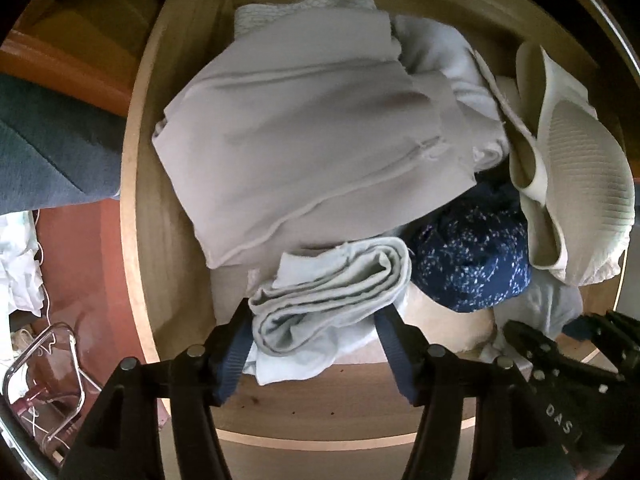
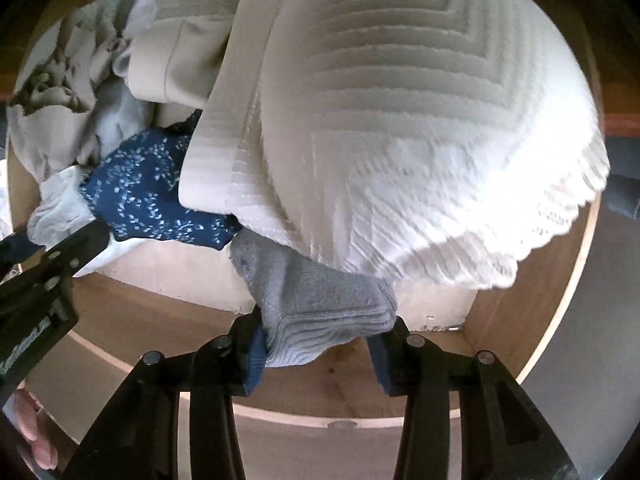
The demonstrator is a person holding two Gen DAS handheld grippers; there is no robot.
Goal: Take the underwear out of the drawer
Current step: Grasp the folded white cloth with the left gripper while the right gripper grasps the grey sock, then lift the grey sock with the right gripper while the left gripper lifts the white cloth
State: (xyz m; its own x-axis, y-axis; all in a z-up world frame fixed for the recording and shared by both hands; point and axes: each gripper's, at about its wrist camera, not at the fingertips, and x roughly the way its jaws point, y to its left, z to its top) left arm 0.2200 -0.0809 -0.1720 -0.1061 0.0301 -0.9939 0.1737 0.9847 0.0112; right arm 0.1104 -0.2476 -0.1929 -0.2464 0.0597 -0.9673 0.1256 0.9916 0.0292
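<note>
The left gripper (image 1: 316, 344) stands released around the pale roll (image 1: 328, 300). The right gripper (image 2: 320, 348) is grasping the grey sock (image 2: 320, 304), still in the drawer (image 2: 120, 312). Risk: the bra (image 2: 400, 120) overlapping it may drag out too.

Beside your drawer's left edge you have a reddish-brown floor (image 1: 100, 264) with a clear plastic container (image 1: 48, 364) on it, white crumpled fabric (image 1: 18, 268) nearby, and an orange wooden frame (image 1: 60, 68) above. Daylight falls brightly from the right.

Left tool (image 1: 316, 338) and right tool (image 2: 320, 344), jaws apart.
</note>
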